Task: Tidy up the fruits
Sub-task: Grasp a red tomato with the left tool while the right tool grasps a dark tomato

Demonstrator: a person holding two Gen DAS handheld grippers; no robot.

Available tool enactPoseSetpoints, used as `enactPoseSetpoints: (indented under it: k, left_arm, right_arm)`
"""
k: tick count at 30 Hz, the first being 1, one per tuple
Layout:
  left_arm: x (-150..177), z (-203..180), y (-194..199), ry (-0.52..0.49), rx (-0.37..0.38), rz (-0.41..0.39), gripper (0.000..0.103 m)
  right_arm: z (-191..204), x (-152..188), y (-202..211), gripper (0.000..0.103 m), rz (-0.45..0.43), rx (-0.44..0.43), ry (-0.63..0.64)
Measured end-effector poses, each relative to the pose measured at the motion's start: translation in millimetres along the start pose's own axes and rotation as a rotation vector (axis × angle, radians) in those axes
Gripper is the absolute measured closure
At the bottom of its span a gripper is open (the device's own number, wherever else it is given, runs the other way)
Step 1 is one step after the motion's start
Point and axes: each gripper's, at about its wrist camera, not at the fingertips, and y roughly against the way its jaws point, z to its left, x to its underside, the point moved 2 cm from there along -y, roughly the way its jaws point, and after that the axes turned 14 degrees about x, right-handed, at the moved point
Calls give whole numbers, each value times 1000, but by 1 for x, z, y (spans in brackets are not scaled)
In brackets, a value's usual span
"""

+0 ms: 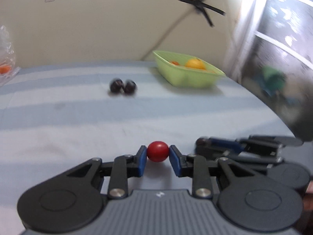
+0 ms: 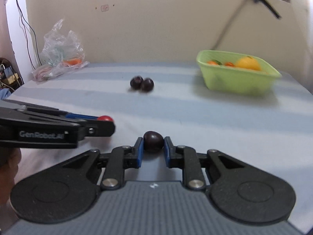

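My left gripper (image 1: 157, 153) is shut on a small round red fruit (image 1: 157, 151), its blue pads pressing both sides just over the striped cloth. My right gripper (image 2: 153, 144) is shut on a dark purple fruit (image 2: 153, 141). In the right wrist view the left gripper (image 2: 104, 120) lies at the left with the red fruit (image 2: 105, 118) at its tip. In the left wrist view the right gripper (image 1: 201, 143) shows at the right. Two more dark purple fruits (image 2: 141, 83) lie together mid-table. A green basket (image 2: 238, 80) holding an orange fruit (image 2: 248, 63) and smaller fruits stands at the far right.
A crumpled clear plastic bag (image 2: 60, 58) with something orange inside lies at the far left corner by the wall. The table (image 1: 58, 117) wears a pale blue striped cloth; its right edge drops off beside the basket. Cables hang at the left wall.
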Motion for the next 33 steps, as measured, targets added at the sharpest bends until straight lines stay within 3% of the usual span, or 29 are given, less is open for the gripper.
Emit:
enactPoseSetpoints:
  k: [9, 18, 20, 33]
  left_arm:
    - [46, -51, 19, -130, -34, 23, 74]
    - [50, -58, 31, -152, -91, -7, 68]
    - [50, -59, 32, -159, -92, -8, 67]
    - [51, -62, 23, -198, -104, 2, 66]
  right_arm:
    - [-11, 45, 68, 78, -22, 59, -30]
    - [-2, 51, 74, 76, -27, 60, -20]
    - [0, 52, 76, 68, -34, 61, -18]
    - [6, 59, 81, 67, -41, 77, 20]
